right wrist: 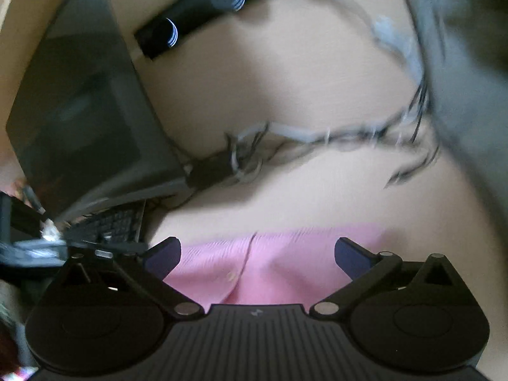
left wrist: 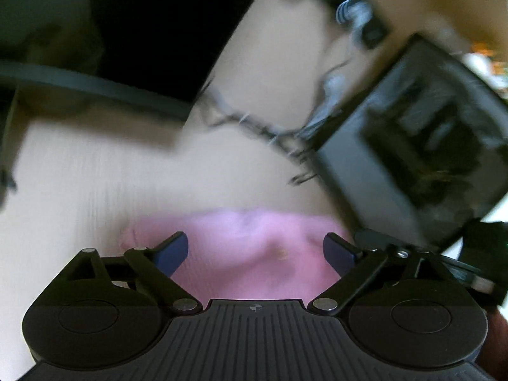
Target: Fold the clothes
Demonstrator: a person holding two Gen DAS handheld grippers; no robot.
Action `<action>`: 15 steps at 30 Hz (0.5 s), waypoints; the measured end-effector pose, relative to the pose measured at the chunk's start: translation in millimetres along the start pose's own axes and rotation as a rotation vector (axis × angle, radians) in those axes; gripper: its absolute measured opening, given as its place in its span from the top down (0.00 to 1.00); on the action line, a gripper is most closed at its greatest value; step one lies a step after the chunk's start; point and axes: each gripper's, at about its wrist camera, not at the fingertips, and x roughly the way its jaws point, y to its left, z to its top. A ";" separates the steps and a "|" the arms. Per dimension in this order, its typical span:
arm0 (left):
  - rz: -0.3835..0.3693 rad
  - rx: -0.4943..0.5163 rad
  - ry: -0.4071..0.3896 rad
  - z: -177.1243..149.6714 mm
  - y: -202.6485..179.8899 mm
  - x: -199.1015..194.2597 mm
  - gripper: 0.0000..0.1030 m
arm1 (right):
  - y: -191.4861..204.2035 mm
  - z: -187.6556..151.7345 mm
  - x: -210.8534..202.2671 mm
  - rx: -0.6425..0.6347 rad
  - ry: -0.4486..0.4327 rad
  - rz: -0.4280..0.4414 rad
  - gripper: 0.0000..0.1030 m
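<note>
Both wrist views are motion-blurred; fine detail is not resolved.

Left gripper (left wrist: 255,250): jaws are set wide, nothing held between them. Right gripper (right wrist: 257,255): jaws likewise wide, nothing held.

Pink shirt (right wrist: 273,254): laid on the pale table (right wrist: 285,73), directly ahead of and beneath both grippers. In the right view a button placket (right wrist: 246,263) with one button is seen running away from the camera, roughly between the fingers; the far hem edge is seen running left to right across the view. In the left view the pink shirt (left wrist: 254,247) appears more rumpled, with its left end stopping just beyond the left finger (left wrist: 173,250). The long axis is judged to lie crosswise to both grippers, though the near part is hidden under the gripper bodies.

Neither gripper can be called nearer; each is placed just over the cloth.

Room: bare table is seen beyond the far hem. Farther off, a tangle of cables (right wrist: 317,136) crosses the table, with a dark laptop (right wrist: 82,108) to the right gripper's left and a keyboard (right wrist: 111,222) just beside the shirt's left end. A dark box (left wrist: 409,146) is seen at the left gripper's right.

Judgement: a forward fold has some clear table, but the cables are to be avoided.
</note>
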 end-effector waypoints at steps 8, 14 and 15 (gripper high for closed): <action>0.056 0.050 0.108 -5.1 13.5 24.9 0.08 | 2.6 -29.7 27.5 0.000 -0.037 -0.141 0.00; 0.027 0.101 0.120 -4.0 9.8 26.5 0.05 | 4.2 -30.8 21.2 0.104 -0.064 -0.171 0.00; 0.023 0.108 0.122 -4.0 10.5 26.4 0.05 | 3.4 -29.9 20.3 0.118 -0.059 -0.168 0.00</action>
